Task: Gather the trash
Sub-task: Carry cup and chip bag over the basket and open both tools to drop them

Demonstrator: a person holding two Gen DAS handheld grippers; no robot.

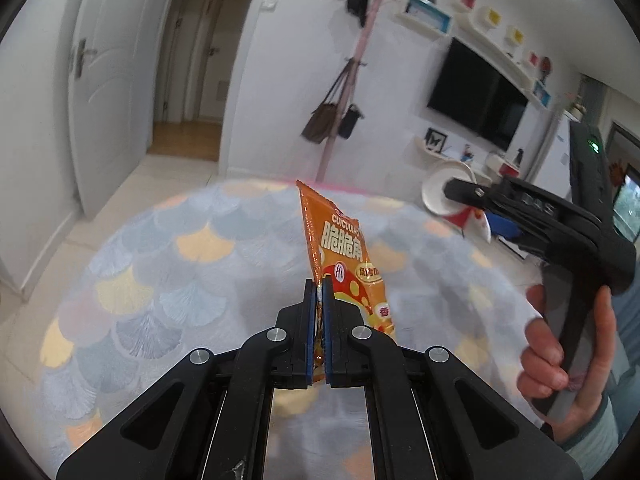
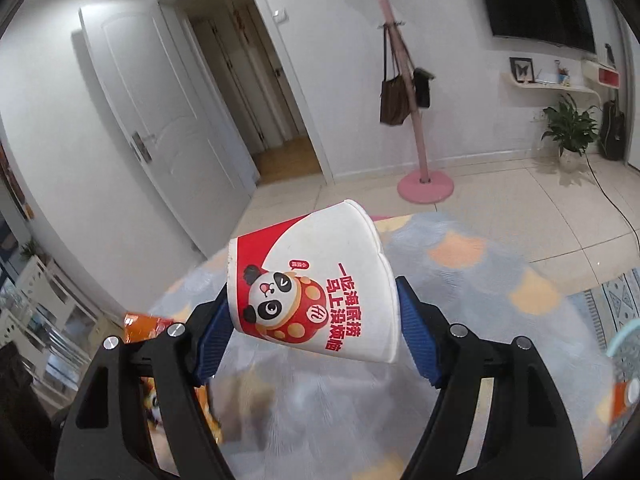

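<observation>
My left gripper (image 1: 319, 292) is shut on an orange snack bag (image 1: 344, 256), which stands up from the jaws above the table. My right gripper (image 2: 312, 308) is shut on a white and red paper cup with a panda print (image 2: 316, 280), held on its side between the blue pads. In the left wrist view the right gripper (image 1: 464, 192) is at the right, held by a hand, with the paper cup (image 1: 436, 196) at its tip. The orange bag also shows at the lower left of the right wrist view (image 2: 144, 326).
A round table with a pastel fan-pattern cloth (image 1: 180, 280) lies under both grippers. A pink coat stand with bags (image 2: 416, 120) stands on the tiled floor behind. A white door, a hallway, a wall TV (image 1: 476, 92) and a potted plant (image 2: 568, 128) are farther off.
</observation>
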